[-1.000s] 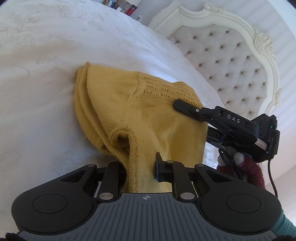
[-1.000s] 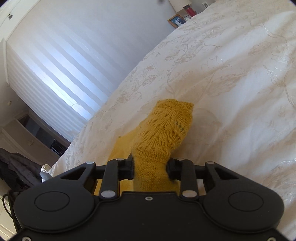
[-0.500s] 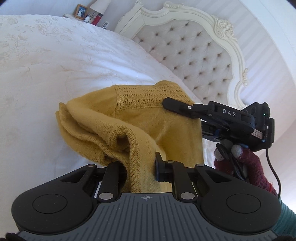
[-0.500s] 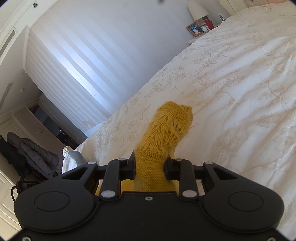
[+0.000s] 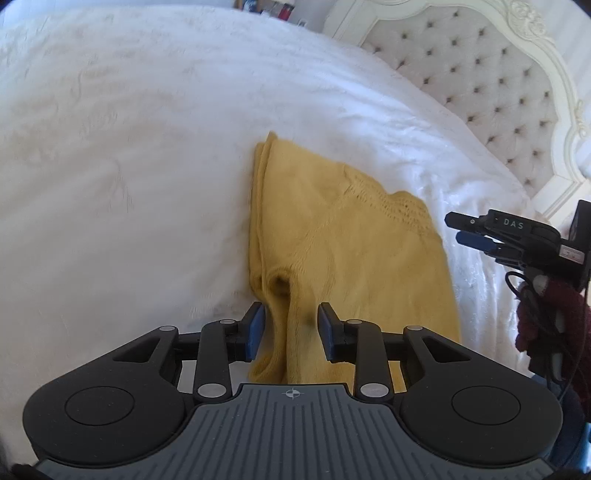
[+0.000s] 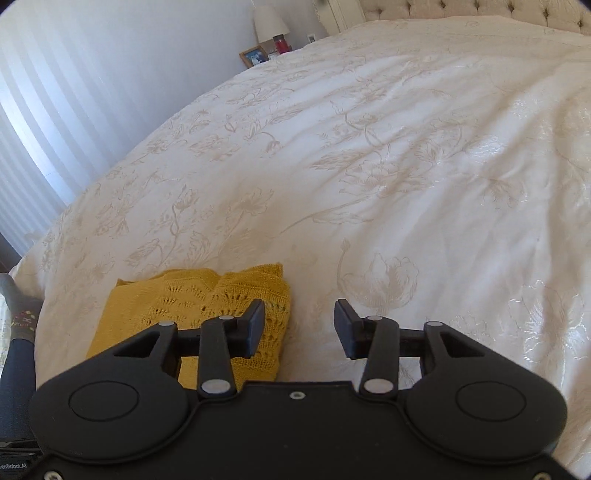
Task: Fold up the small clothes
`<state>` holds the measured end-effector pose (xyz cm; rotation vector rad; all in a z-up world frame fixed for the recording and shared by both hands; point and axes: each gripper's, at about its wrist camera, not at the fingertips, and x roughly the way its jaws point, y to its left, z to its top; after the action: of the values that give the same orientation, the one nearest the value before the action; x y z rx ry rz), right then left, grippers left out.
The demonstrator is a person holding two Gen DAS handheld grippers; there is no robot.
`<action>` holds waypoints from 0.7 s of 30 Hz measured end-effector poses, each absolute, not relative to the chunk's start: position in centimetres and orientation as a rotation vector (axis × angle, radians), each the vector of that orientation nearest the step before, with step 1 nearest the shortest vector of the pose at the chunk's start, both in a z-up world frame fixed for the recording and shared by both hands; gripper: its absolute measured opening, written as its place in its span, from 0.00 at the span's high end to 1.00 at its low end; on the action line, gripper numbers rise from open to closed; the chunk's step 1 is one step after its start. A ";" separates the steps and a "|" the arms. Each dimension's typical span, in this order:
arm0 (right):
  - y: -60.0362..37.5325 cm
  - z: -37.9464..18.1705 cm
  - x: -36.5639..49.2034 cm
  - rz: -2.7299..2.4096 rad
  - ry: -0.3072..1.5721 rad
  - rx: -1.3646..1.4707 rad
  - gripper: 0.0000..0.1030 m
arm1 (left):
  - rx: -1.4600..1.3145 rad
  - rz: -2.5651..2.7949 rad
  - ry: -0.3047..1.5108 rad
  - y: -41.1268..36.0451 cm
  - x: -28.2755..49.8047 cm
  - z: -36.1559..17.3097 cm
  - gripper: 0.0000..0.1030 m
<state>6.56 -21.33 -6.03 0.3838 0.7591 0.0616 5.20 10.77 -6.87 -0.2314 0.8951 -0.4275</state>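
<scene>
A mustard-yellow knitted garment [image 5: 343, 236] lies folded on the white bedspread [image 5: 129, 155]. My left gripper [image 5: 291, 325] is open, its blue pads either side of a raised fold of the knit near the garment's near edge, not pinching it. My right gripper [image 6: 299, 325] is open and empty just above the bedspread [image 6: 369, 166]; the garment's lacy edge [image 6: 207, 302] lies under and behind its left finger. In the left wrist view the right gripper [image 5: 480, 232] hovers to the right of the garment, apart from it.
A tufted cream headboard [image 5: 491, 81] stands at the far right of the bed. A nightstand with a lamp [image 6: 269, 22], a photo frame [image 6: 253, 57] and a red jar [image 6: 281, 44] is beyond the bed. A person's leg [image 6: 18, 332] is by the bed's left edge.
Both grippers have opened and let go of the garment, which now lies flat on the bed. The right gripper has drawn away to the garment's right side.
</scene>
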 end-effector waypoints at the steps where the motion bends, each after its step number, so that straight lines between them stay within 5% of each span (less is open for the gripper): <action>1: -21.0 -5.6 5.9 0.067 0.739 0.378 0.43 | -0.205 -0.434 0.861 10.4 5.2 -6.1 0.68; 5: -19.0 -4.7 3.6 0.096 0.679 0.301 0.41 | -0.114 -0.439 0.742 8.2 5.9 -4.3 0.53; 16: -16.3 -7.7 4.8 0.054 0.713 0.225 0.37 | 0.068 -0.349 0.721 3.7 12.8 -7.2 0.53; 21: -17.3 -9.8 6.0 0.001 0.743 0.266 0.25 | 0.061 -0.295 0.798 4.8 14.9 -9.9 0.48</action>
<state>6.00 -17.34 -9.80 0.2657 0.7427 0.0014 14.93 4.83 -9.93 0.0605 0.7975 -0.2953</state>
